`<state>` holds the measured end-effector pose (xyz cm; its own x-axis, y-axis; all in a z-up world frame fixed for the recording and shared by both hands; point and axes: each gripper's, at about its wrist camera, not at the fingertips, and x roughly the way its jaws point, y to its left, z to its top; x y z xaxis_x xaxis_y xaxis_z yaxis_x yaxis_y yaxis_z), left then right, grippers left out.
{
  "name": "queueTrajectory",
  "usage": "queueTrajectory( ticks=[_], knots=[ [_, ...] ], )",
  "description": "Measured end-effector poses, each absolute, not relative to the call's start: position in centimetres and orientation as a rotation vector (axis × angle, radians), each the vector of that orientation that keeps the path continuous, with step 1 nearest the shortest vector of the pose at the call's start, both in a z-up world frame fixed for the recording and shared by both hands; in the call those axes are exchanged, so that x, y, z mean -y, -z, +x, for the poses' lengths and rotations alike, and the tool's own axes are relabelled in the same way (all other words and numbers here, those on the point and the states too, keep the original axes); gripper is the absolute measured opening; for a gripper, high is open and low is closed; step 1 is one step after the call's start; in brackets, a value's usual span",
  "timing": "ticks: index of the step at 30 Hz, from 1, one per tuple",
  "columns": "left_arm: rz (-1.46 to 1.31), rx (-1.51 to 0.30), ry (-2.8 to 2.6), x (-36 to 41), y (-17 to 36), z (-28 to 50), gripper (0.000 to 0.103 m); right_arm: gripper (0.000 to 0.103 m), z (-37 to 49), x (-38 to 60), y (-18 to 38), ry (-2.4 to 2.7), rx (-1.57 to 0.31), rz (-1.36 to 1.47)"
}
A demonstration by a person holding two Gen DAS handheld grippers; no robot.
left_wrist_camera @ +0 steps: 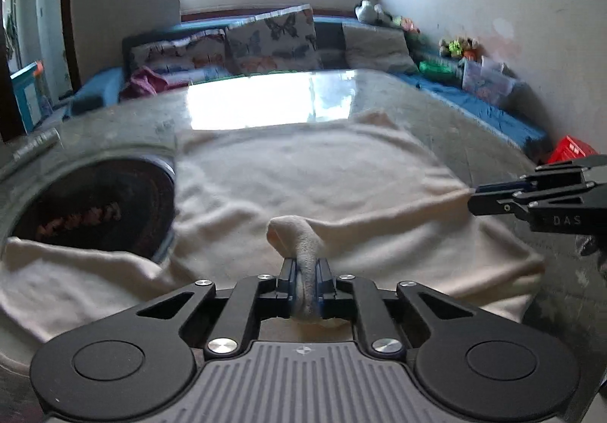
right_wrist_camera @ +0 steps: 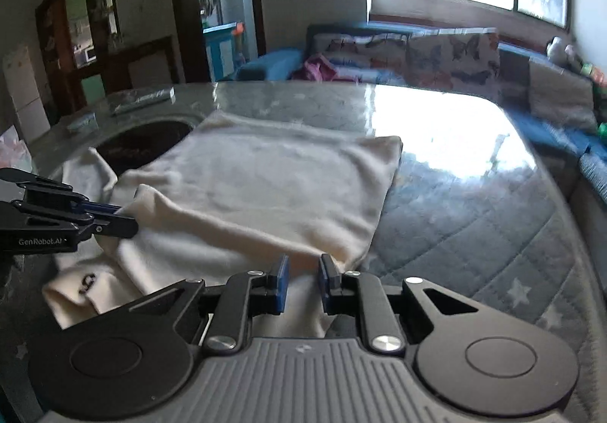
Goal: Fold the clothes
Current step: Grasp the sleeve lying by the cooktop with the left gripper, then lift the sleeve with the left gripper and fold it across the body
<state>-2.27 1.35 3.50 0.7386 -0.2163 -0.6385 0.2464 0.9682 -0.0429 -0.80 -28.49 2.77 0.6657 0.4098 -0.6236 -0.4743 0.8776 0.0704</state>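
A cream fleece garment [left_wrist_camera: 303, 172] lies spread on the round table [left_wrist_camera: 474, 127]; it also shows in the right wrist view [right_wrist_camera: 265, 180]. My left gripper [left_wrist_camera: 306, 271] is shut on a bunched fold of the garment near its front edge; it also shows at the left of the right wrist view [right_wrist_camera: 125, 220]. My right gripper [right_wrist_camera: 303, 271] is open, its blue pads either side of the garment's near edge without pinching it. It also shows at the right of the left wrist view [left_wrist_camera: 474, 197].
A dark round recess [left_wrist_camera: 95, 206] sits in the table at the left, partly under the garment. A flat grey object [right_wrist_camera: 144, 100] lies at the table's far left. A blue sofa with cushions [left_wrist_camera: 273, 40] runs behind. A red crate [left_wrist_camera: 571, 150] stands at the right.
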Motion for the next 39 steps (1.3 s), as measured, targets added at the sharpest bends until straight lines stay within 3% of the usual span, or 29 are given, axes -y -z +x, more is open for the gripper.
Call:
queueTrajectory(
  ticks=[3,6,8,10,18,25,39],
  knots=[
    [0.021,-0.689,0.268,-1.7,-4.2,-2.8,0.012,0.017,-1.4,28.4,-2.6,-0.501,-0.681,-0.113],
    [0.025,-0.728,0.227,-2.3,-3.4,-2.8,0.020,0.017,-1.6,28.0,-1.6,-0.494,-0.695,-0.159],
    [0.026,-0.750,0.197,-2.8,-3.0,-2.8,0.046,0.017,-1.9,27.7,-2.1,-0.495,-0.681,-0.162],
    [0.019,-0.746,0.160,-3.8,-3.0,-3.1,0.049,0.019,-2.3,27.1,-2.8,-0.508,-0.666,-0.168],
    [-0.050,-0.738,0.027,-9.0,-3.2,-4.2,0.053,0.021,-3.4,23.3,-3.1,-0.563,-0.657,-0.223],
    [-0.103,-0.720,-0.076,-13.0,-3.3,-4.7,0.069,0.021,-4.7,21.3,-3.4,-0.545,-0.619,-0.320],
    [-0.169,-0.717,-0.181,-16.3,-3.0,-4.3,0.072,0.021,-2.2,26.2,-2.8,-0.431,-0.691,-0.172]
  ],
)
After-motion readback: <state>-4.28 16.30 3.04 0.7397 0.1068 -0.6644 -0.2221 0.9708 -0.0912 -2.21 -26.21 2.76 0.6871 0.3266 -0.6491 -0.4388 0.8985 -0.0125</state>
